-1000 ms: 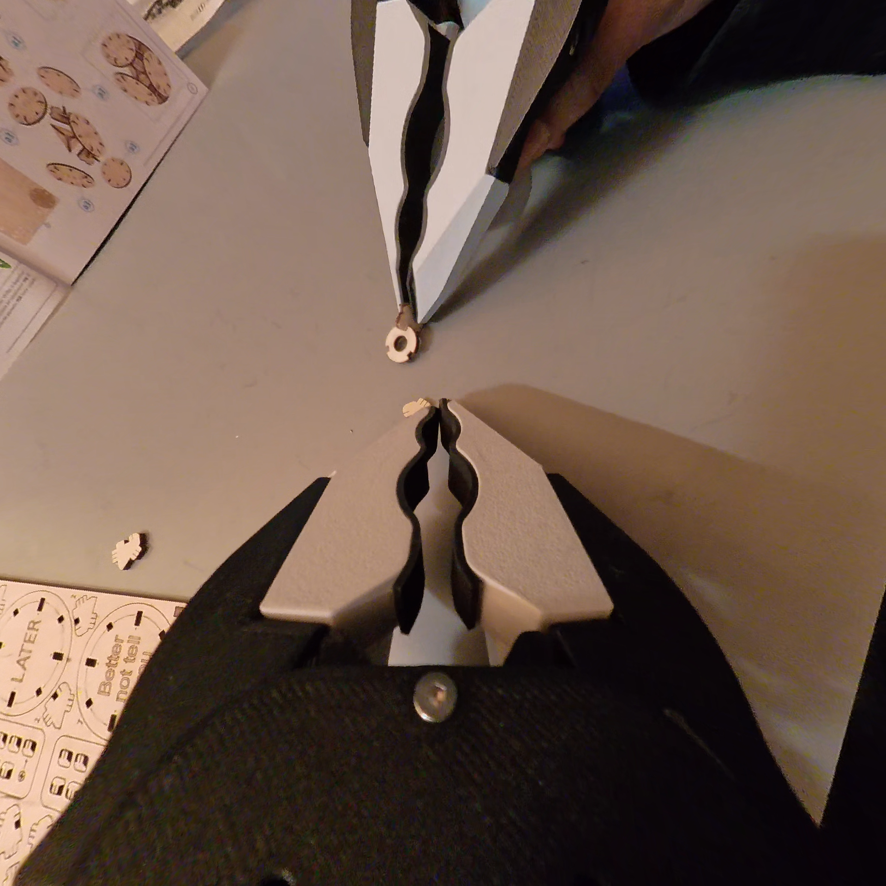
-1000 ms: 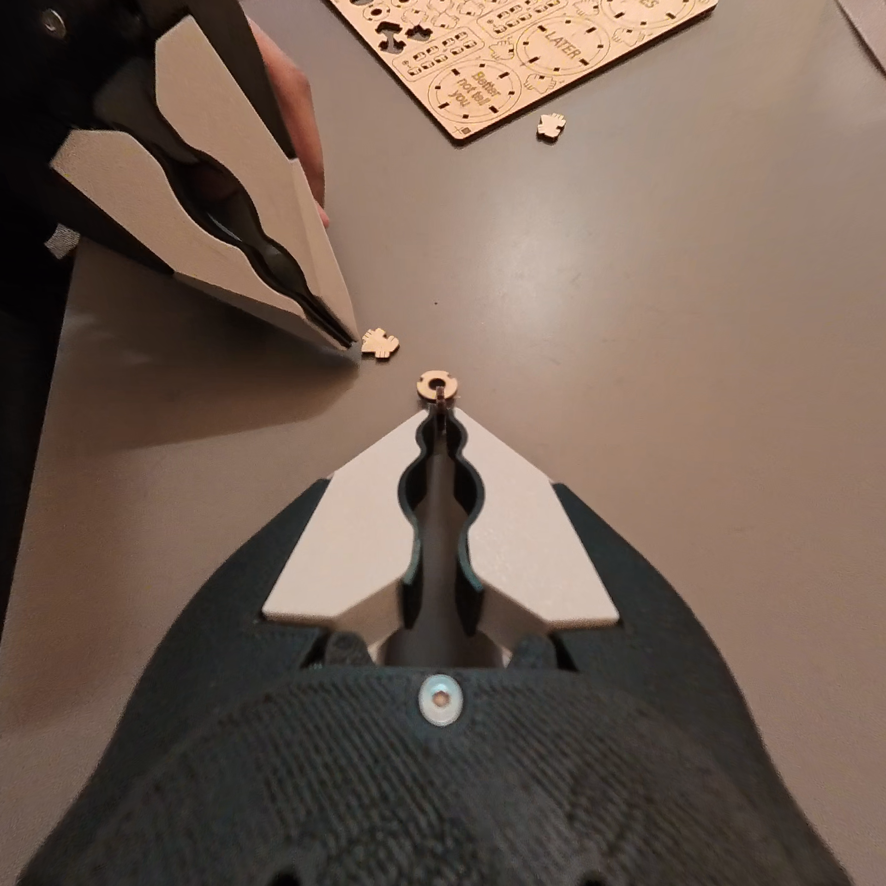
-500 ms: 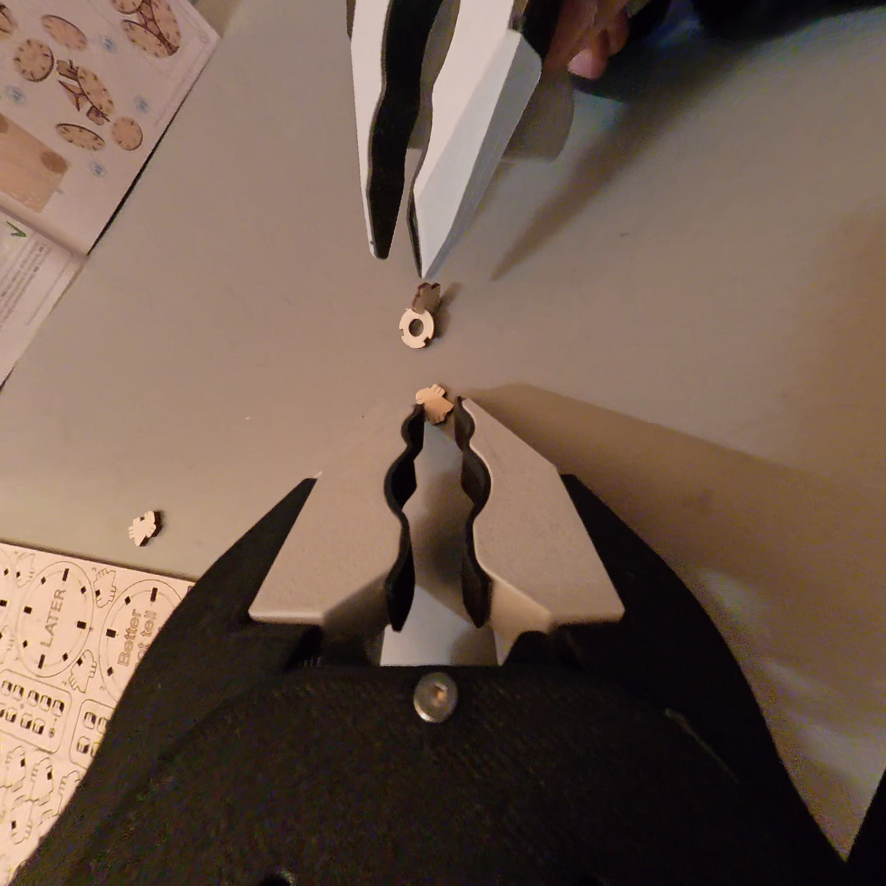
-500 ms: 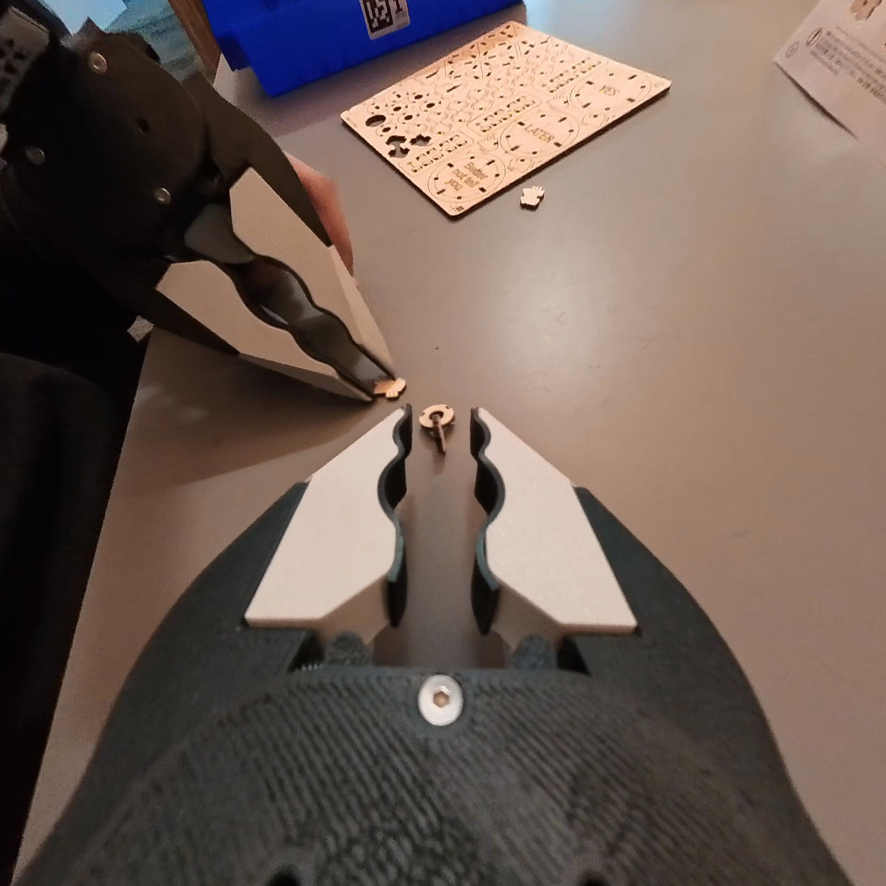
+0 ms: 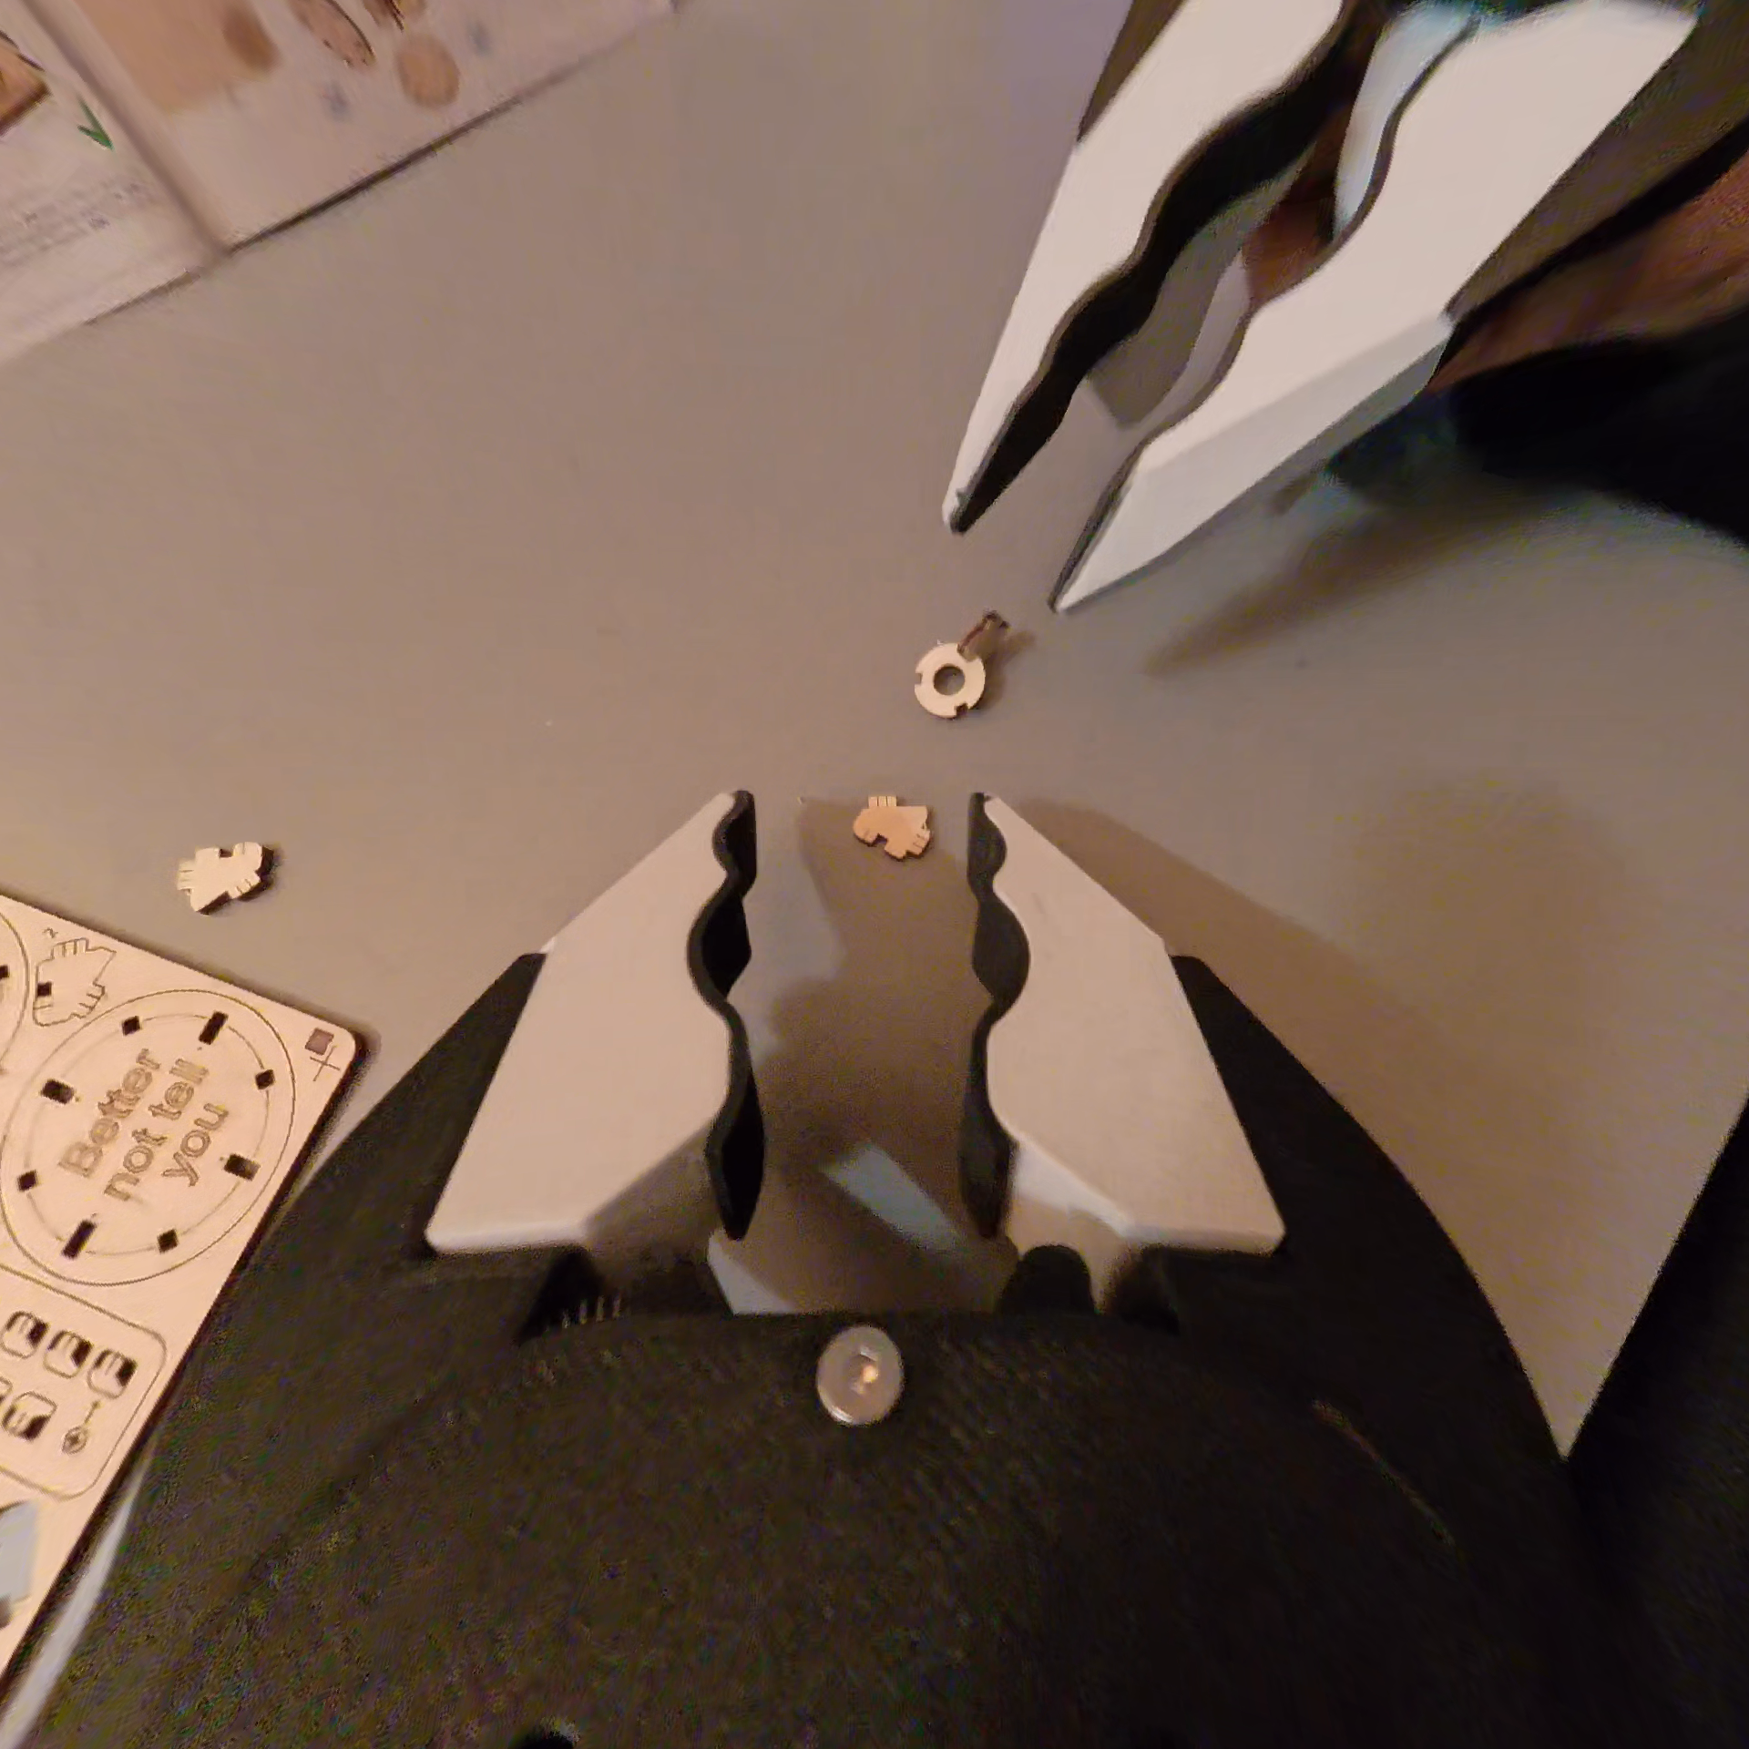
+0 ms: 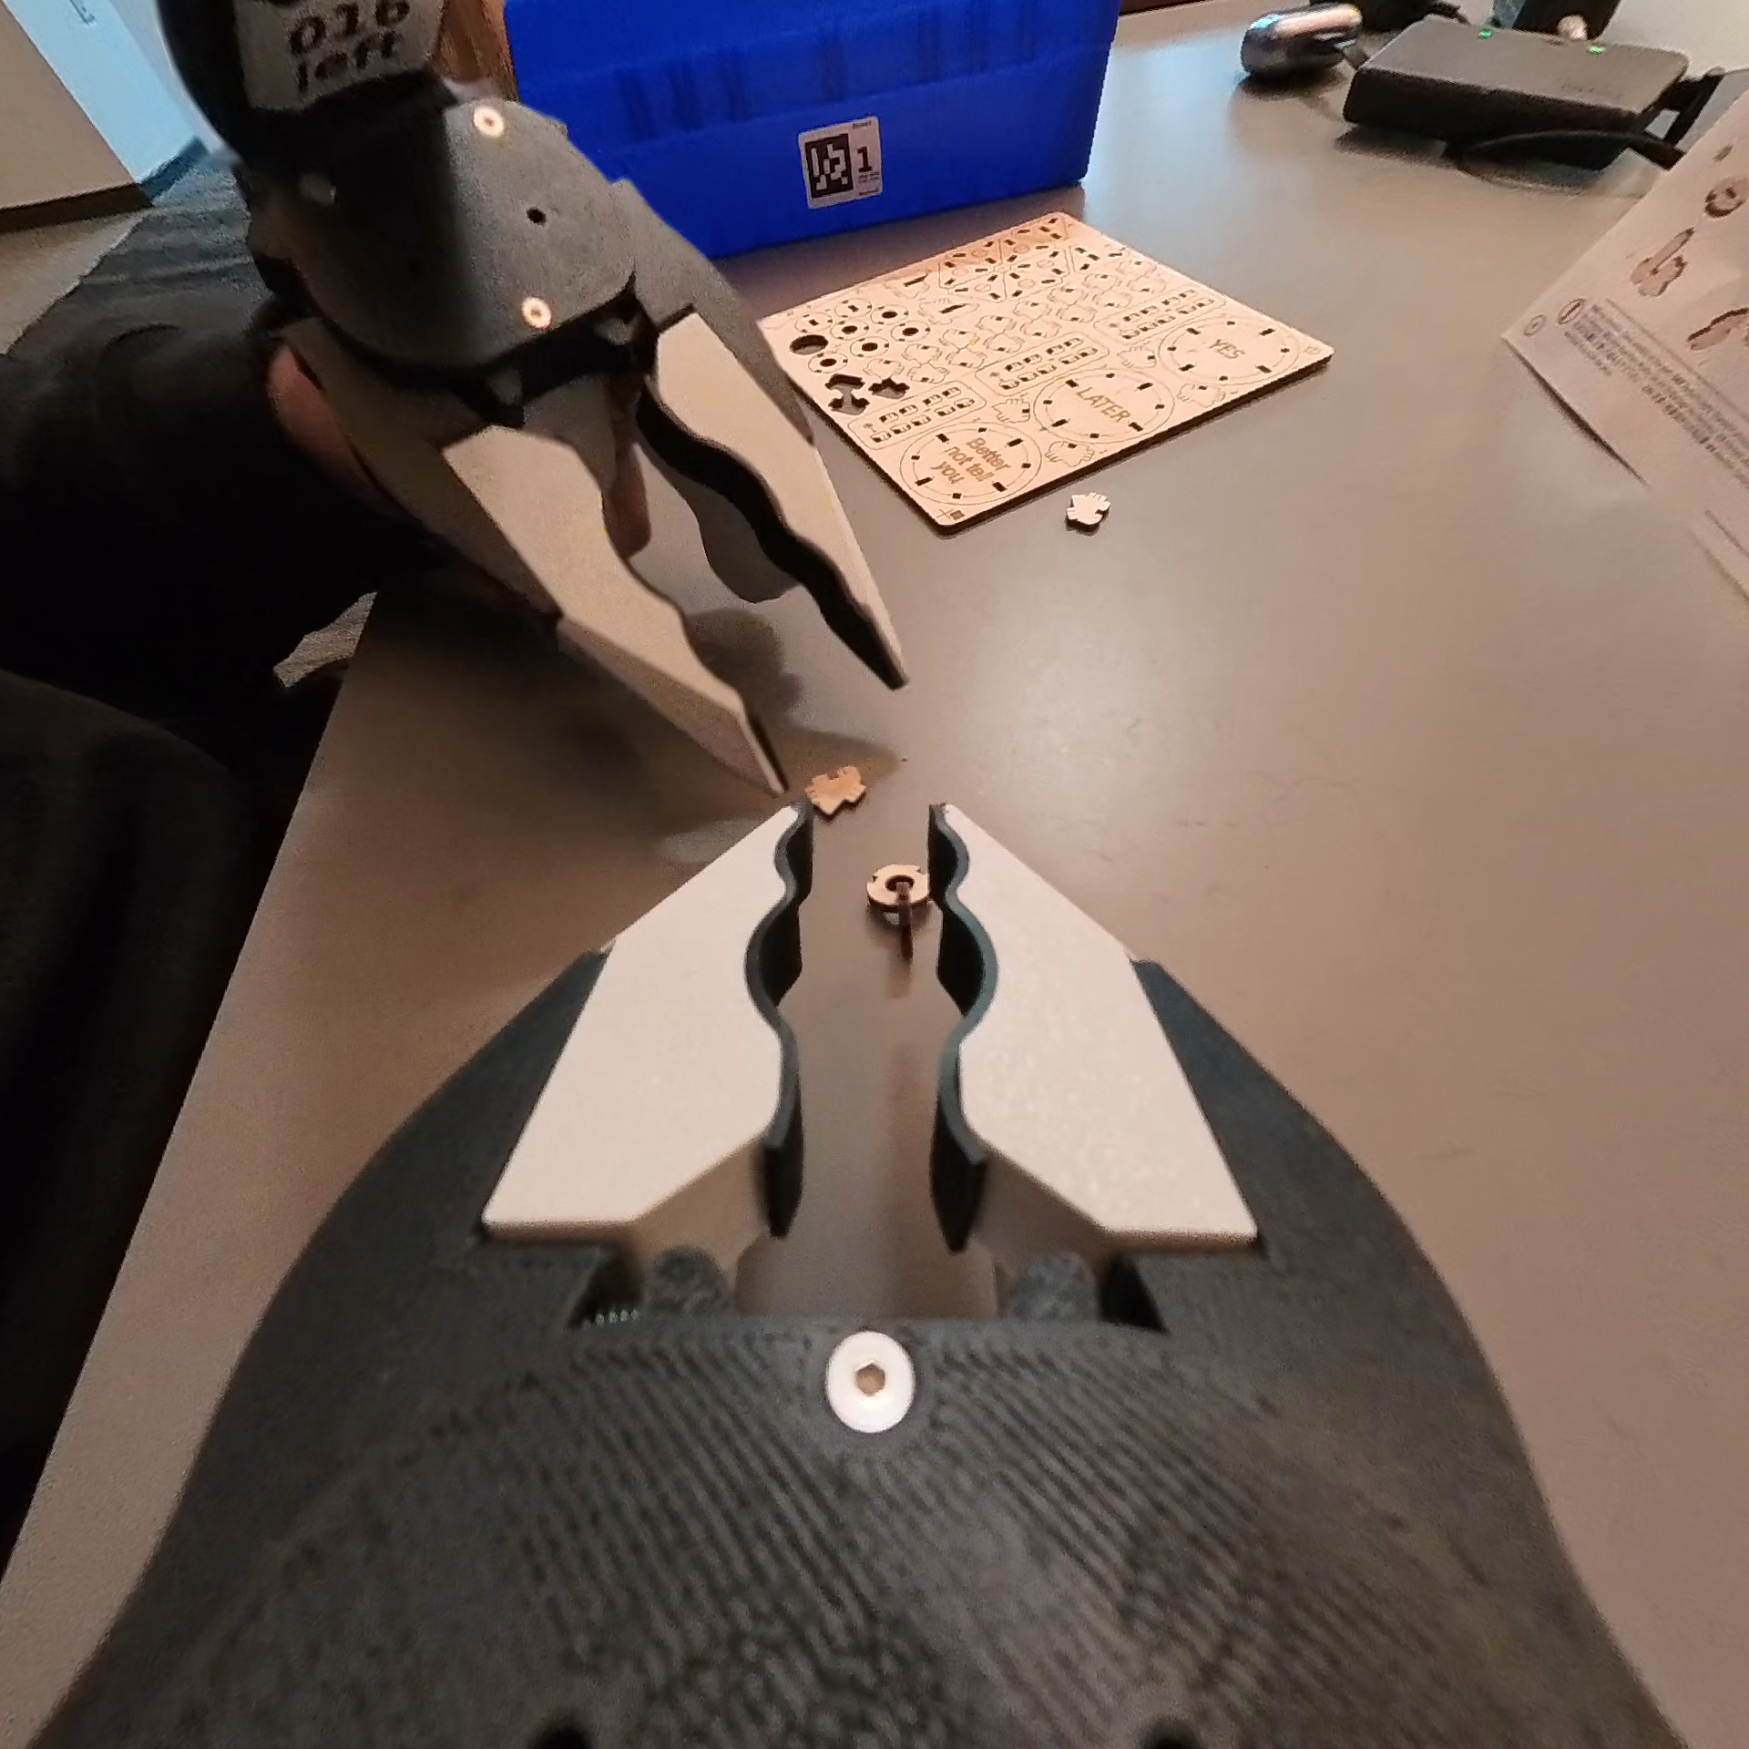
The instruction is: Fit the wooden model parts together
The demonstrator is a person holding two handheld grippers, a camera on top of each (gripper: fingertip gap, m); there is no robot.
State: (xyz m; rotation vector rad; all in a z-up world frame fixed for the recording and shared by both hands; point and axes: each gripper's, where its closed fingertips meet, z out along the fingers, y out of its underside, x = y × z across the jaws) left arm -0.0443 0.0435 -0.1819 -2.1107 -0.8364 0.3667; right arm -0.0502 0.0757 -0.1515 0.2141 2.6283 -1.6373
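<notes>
A small wooden ring with a dark tab slotted into its edge lies on the grey table. In the right wrist view the ring lies between my right gripper's open fingers, untouched. A hand-shaped wooden piece lies flat between the tips of my open left gripper, clear of both pads. It also shows in the right wrist view, just past the left gripper. The right gripper hovers open beyond the ring.
A laser-cut wooden sheet lies farther back, with a second loose hand-shaped piece by its corner. A blue bin stands behind it. Instruction leaflets lie at the right. A black device with cables sits at the far edge. Left tips to right tips: about 5 centimeters.
Both grippers opened. The right let go of the ring's tab and the left let go of the hand-shaped piece; both parts now lie on the table. Both grippers rose and drew back.
</notes>
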